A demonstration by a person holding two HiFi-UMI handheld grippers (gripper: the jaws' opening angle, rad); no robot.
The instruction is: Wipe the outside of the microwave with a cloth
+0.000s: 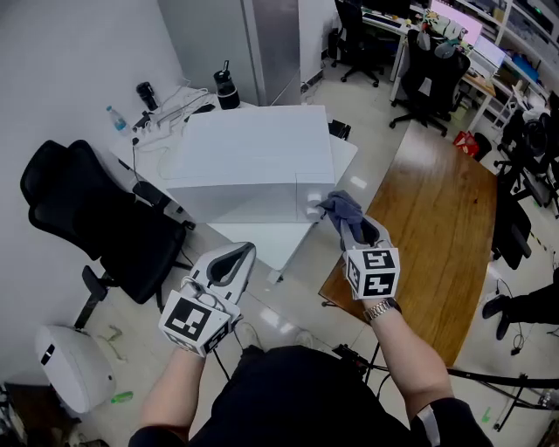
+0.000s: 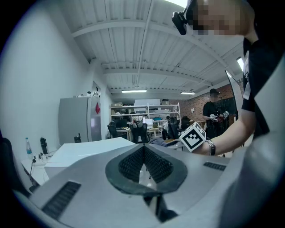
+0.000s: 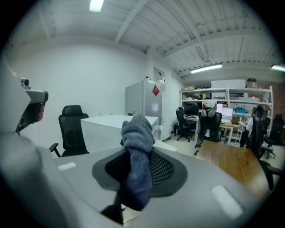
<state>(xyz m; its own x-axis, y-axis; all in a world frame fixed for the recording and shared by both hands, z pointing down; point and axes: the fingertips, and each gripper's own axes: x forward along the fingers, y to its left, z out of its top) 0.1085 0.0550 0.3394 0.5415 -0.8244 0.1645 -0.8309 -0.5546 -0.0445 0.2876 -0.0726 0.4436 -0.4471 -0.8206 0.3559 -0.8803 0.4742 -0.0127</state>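
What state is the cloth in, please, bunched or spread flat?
Bunched: the cloth is a crumpled wad clamped in the right gripper.

left flank: office chair close | right flank: wooden table near | microwave front: open floor gap

Room's bright & even, lit from overhead: a ceiling strip light glares at the top of my right gripper view, and a ceiling tube glows far back in the left one. Head view is sharp mid-frame but bent at the edges. The microwave top is nearly blown out white, w/ a soft sheen on the wooden table and small glare spots on the floor. Both gripper views are fisheye w/ black corners, and the near foreground is soft. The cloth reads dark, lower end shaded. Shadows are weak.
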